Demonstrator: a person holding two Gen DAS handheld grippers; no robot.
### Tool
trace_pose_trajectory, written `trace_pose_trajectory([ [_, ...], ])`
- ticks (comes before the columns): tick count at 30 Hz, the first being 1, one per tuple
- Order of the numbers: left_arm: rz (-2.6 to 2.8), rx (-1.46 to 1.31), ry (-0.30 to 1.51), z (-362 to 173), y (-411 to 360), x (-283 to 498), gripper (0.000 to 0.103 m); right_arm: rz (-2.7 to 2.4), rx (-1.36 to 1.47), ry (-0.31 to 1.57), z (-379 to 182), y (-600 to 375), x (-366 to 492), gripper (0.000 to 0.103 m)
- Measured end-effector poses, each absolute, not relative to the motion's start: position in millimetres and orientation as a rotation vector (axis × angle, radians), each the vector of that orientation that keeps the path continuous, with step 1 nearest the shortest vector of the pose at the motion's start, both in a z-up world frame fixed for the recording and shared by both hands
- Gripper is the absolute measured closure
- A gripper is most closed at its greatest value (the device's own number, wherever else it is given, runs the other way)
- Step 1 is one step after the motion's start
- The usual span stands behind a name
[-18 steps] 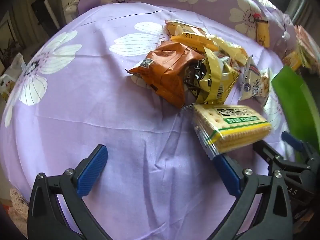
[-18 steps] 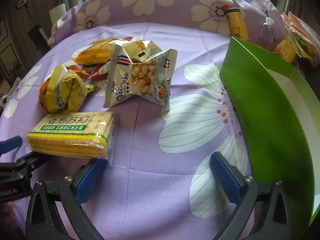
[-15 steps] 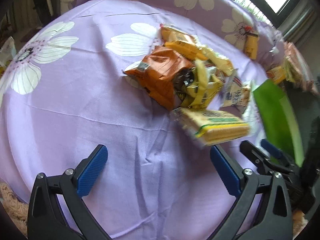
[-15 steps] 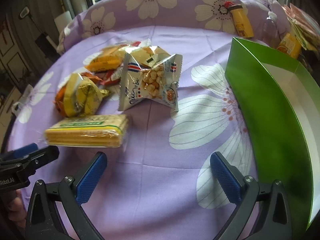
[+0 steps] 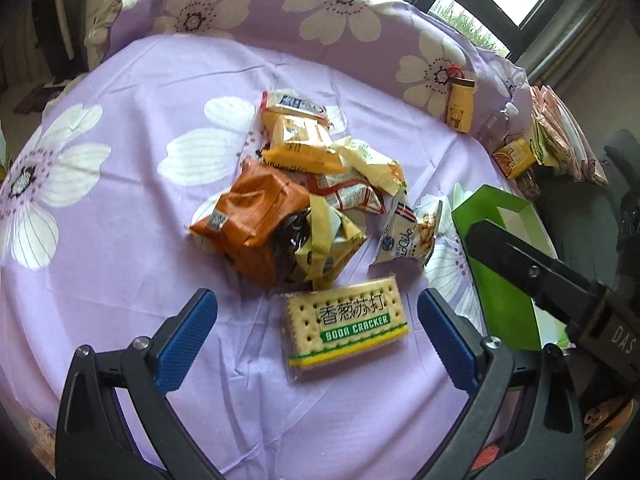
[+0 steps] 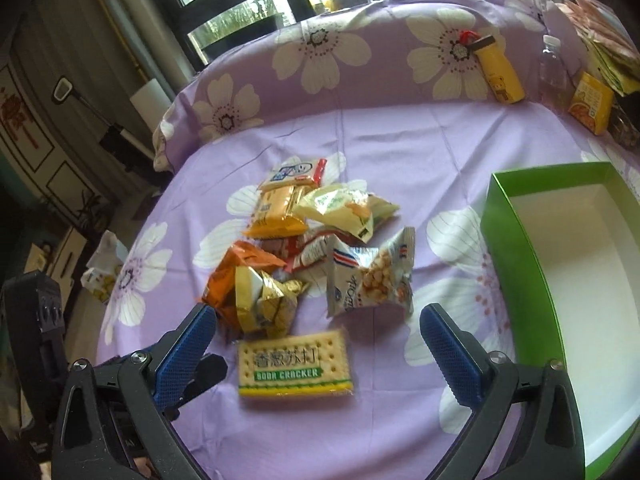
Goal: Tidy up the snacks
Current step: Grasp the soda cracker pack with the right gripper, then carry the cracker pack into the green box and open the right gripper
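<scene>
green box (image 6: pixel 516 256) on table (image 6: pixel 400 152), white inside, I see nothing in it | soda cracker pack (image 6: pixel 295 364) x1, left of box, flat on cloth | snack pile (image 6: pixel 304 248) behind pack | L gripper (image 5: pixel 318 330) wide open, pack btwn fingers, untouched | R gripper (image 6: pixel 318 340) wide open, holding nothing

Snack packets (image 5: pixel 304 200) heaped beside green box (image 6: pixel 516 248)

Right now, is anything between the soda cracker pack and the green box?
Nothing visible does. The soda cracker pack lies alone on the purple cloth, apart from the pile. Only bare cloth separates it from the empty green box; the right gripper, open, hovers over it.
</scene>
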State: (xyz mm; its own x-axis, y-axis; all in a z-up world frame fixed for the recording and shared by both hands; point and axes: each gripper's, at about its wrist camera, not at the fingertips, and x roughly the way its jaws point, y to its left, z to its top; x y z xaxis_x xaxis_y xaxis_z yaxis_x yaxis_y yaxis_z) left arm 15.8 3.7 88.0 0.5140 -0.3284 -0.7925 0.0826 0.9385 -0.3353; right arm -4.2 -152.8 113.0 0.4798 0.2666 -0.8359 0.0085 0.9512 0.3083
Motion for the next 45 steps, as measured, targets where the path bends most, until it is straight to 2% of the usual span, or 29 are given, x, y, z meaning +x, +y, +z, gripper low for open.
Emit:
trace_pose_trajectory([
  [2,-0.262,-0.255,1.002,79.8,0.1,15.9,0.005,0.204,0.338,1.053,107.0,-155.0,-3.6,0.014],
  [3,-0.277,-0.257,1.018,72.3,-1.1,17.1,0.010,0.228,0.384,1.065,99.4,-157.2,-4.4,0.021],
  [4,-0.285,-0.264,1.038,65.2,-0.4,17.7,0.018,0.240,0.416,1.090,90.5,-158.5,-4.1,0.032],
  [6,-0.271,-0.282,1.078,52.0,1.0,18.8,0.032,0.229,0.423,1.148,75.6,-159.8,-2.5,0.045],
  [7,-0.266,-0.283,1.093,46.8,2.5,17.0,0.036,0.209,0.416,1.165,69.1,-160.4,-2.7,0.049],
  [11,-0.276,-0.278,1.117,34.5,2.3,13.5,0.041,0.215,0.466,1.212,53.8,-164.2,-2.0,0.052],
  [17,-0.292,-0.297,1.128,28.4,0.8,13.7,0.042,0.232,0.448,1.163,46.1,-159.8,-3.1,0.055],
  [19,-0.299,-0.286,1.131,25.9,-3.0,12.3,0.045,0.241,0.457,1.168,41.1,-158.7,-2.6,0.055],
  [30,-0.313,-0.269,1.062,31.7,-7.3,6.3,0.054,0.218,0.405,1.175,32.2,-146.2,-8.8,0.058],
  [38,-0.361,-0.251,0.881,77.9,-21.2,-8.8,0.055,0.207,0.395,1.025,79.1,-156.3,-24.9,0.058],
  [45,-0.454,-0.208,0.746,119.4,-63.7,-14.2,0.056,0.134,0.400,0.879,128.9,-191.4,-43.5,0.058],
])
